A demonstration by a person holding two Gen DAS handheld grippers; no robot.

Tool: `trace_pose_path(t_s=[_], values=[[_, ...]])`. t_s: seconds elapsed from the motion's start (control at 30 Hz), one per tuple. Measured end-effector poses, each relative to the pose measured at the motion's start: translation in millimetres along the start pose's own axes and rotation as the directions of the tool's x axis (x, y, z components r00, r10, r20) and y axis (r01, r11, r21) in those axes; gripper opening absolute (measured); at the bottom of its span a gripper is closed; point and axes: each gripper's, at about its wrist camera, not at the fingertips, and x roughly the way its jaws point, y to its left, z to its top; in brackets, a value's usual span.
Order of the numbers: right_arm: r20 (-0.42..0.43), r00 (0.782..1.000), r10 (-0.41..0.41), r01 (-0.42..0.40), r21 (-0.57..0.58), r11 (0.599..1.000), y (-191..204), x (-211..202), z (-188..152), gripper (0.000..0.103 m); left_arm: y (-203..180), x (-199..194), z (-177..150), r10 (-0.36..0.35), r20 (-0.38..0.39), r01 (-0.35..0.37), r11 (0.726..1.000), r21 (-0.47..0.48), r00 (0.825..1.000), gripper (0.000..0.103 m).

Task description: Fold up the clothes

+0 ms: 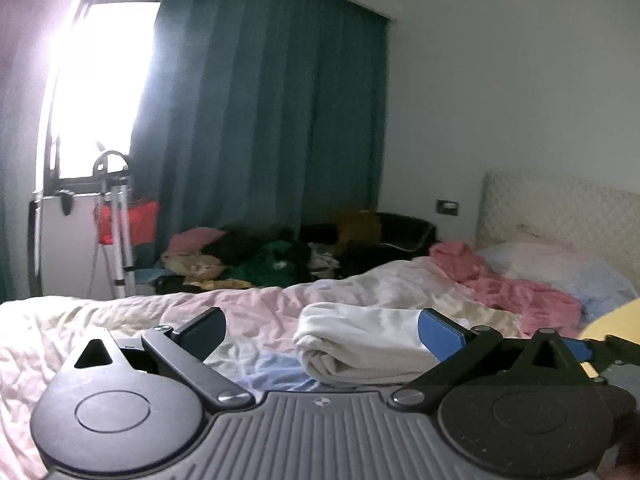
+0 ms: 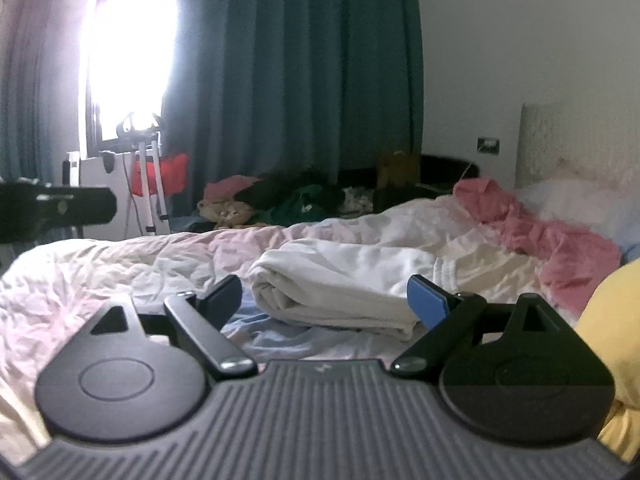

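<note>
teal curtain (image 1: 260, 120), bright window (image 1: 104, 80), perhaps a tripod (image 1: 120, 232)

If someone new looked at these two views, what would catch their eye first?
Probably the blown-out bright window at upper left, beside the tall teal curtain. Next, the folded white garment lying on the rumpled bed just beyond both open grippers, with a crumpled pink garment farther right near the headboard.

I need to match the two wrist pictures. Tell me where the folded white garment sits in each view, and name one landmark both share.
Left wrist: the folded white garment lies on the bed just right of centre, between the open fingers, nearer the blue one.
Right wrist: it lies at centre, between the open fingers.
Shared landmark: the pink garment crumpled on the bed, behind and to the right of it.
</note>
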Motion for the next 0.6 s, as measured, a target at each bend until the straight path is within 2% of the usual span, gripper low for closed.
trace_pose_path(t_s=[0.37, 0.6], values=[[-0.035, 0.999, 0.018, -0.014, 0.109, 0.994, -19, 6, -2, 0.091, 4, 11, -12, 0.059, -0.031, -0.06, 0.998, -0.013, 0.998, 0.103], [-0.035, 0.999, 0.017, -0.013, 0.113, 0.994, -19, 5, -4, 0.091, 1, 11, -14, 0.069, -0.031, -0.069, 0.998, 0.0, 0.997, 0.103]])
